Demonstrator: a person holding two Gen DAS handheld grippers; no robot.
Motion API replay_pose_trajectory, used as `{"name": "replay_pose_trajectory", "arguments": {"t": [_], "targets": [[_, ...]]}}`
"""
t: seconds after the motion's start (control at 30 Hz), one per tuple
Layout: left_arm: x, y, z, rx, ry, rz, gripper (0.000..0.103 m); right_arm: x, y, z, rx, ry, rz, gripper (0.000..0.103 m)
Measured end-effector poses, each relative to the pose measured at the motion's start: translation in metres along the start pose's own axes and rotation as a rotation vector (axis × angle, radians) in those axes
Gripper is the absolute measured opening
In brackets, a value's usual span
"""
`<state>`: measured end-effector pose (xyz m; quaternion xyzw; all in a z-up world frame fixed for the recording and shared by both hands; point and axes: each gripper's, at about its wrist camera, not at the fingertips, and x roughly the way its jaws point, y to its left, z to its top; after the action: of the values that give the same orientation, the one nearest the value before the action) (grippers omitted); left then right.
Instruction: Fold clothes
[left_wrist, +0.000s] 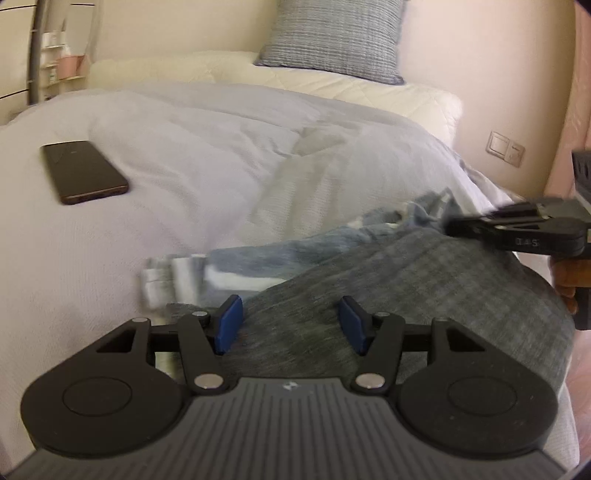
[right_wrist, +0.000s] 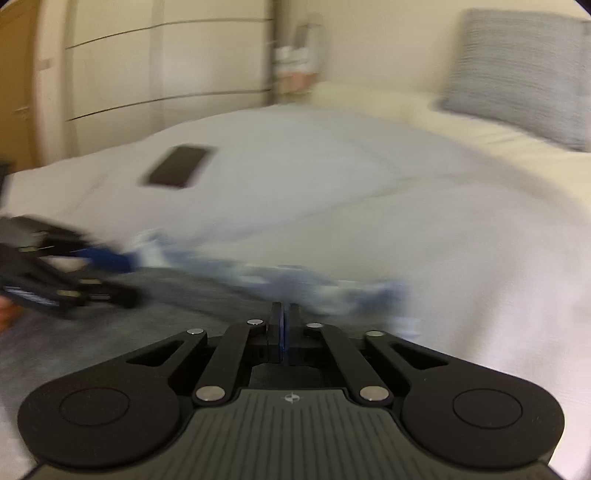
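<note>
Jaws: left gripper (left_wrist: 287, 320) apart over grey garment (left_wrist: 424, 295); right gripper (right_wrist: 284, 325) pressed together at its far edge.

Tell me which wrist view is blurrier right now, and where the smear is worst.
Right wrist view is blurrier: the phone, the blue-and-white garment and the left gripper all streak sideways. Left wrist view is sharper on the phone and pillow, smeared mainly along the garment's edge; both bend straight lines toward the edges.
</note>
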<state>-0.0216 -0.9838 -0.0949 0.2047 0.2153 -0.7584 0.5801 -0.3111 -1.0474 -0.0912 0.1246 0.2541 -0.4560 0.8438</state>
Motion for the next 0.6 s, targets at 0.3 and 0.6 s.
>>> {"name": "replay_pose_trajectory", "arguments": {"t": [0.3, 0.6], "targets": [[-0.049, -0.011, 0.0, 0.007, -0.069, 0.076, 0.041, -0.061, -0.016, -0.013, 0.092, -0.076, 0.014, 0.01], [-0.05, -0.041, -0.037, 0.097, -0.007, 0.107, 0.038, -0.06, -0.013, -0.06, 0.118, 0.046, 0.083, 0.016]]}}
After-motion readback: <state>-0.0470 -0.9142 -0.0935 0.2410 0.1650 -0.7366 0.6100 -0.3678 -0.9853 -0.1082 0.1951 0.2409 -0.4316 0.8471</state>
